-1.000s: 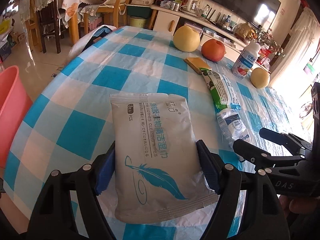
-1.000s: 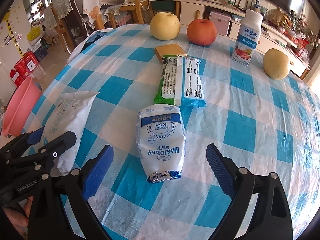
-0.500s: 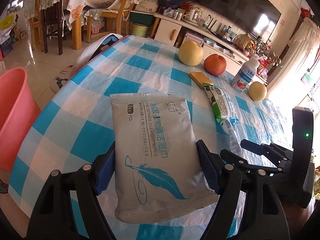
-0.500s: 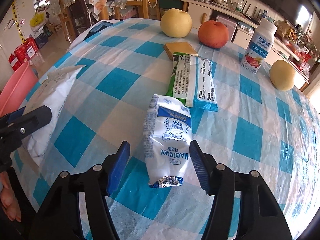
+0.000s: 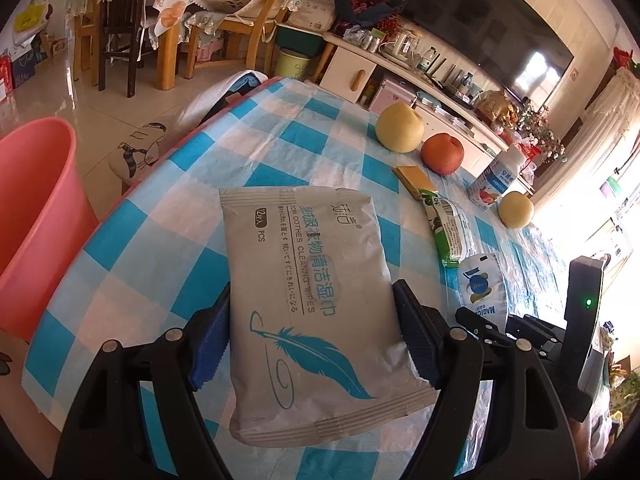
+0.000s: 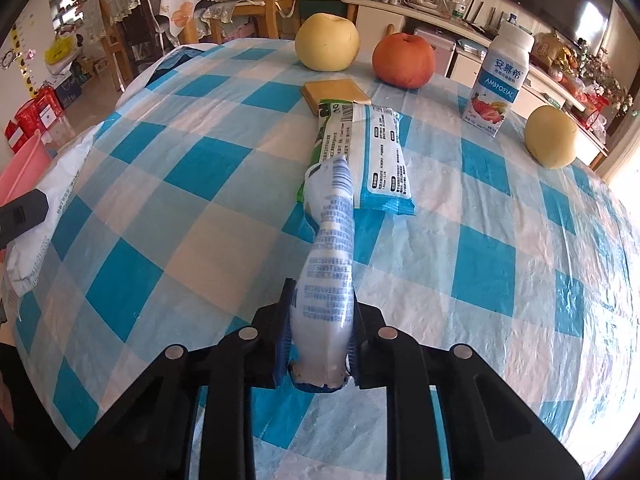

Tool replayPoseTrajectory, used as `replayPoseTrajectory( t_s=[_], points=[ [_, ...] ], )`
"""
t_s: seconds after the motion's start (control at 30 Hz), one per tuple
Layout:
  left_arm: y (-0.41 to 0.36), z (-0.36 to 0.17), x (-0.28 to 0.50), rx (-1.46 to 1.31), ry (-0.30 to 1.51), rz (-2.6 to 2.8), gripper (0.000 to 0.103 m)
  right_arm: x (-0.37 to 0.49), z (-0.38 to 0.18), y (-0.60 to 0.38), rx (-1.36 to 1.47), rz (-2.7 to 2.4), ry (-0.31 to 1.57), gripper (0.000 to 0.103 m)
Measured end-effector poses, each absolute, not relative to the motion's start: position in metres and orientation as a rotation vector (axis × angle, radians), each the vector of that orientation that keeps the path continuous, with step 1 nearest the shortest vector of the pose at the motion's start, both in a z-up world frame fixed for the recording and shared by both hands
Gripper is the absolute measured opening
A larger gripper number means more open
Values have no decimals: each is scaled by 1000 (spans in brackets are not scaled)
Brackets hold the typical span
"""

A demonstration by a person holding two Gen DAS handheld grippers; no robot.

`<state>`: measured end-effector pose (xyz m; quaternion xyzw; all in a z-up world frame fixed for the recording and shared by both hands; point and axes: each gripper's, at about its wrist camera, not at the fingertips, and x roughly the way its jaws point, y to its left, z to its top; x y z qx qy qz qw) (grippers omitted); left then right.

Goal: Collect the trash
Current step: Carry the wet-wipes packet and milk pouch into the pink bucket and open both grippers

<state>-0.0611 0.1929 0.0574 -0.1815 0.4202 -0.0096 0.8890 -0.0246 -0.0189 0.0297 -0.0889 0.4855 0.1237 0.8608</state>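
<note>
Gripping trash in both hands. Item one: wipes packet (image 5: 316, 292), grey with a blue feather print, lying flat between the pads of the left hand-held gripper (image 5: 314, 340), jaws set wide and pressing on its two long edges, near the left edge of the tabletop (image 5: 168, 216); it appears lifted clear, though this cannot be told for certain. Item two: white milk pouch (image 6: 328, 276), squeezed on edge in the right hand-held gripper (image 6: 320, 344), jaws nearly closed on its near end, the far end sagging toward the green snack wrapper (image 6: 368, 152). The narrow pinch seems chosen because the pouch is soft and collapses.

Remaining litter, by judgement: snack wrapper, lying flat at mid-table, just near of a small yellow pad (image 6: 336, 94).

Non-trash, far side: two yellow pears (image 6: 326, 46) (image 6: 552, 136), a red apple (image 6: 404, 60), an upright yogurt bottle (image 6: 500, 80).

Receptacle: pink bin (image 5: 36, 216) standing on the floor left of the tabletop, the likely drop point for both held items.
</note>
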Motion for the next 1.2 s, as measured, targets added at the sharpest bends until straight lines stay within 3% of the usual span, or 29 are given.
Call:
replayPoseTrajectory(
  t_s=[0.57,1.2],
  points=[
    [235,77,-74,-475,789,-17,77,-51,68,32,-136,403,935,24],
    [323,102,-105,-590,588,205,77,-81,117,157,-146,684,864,24]
  ],
)
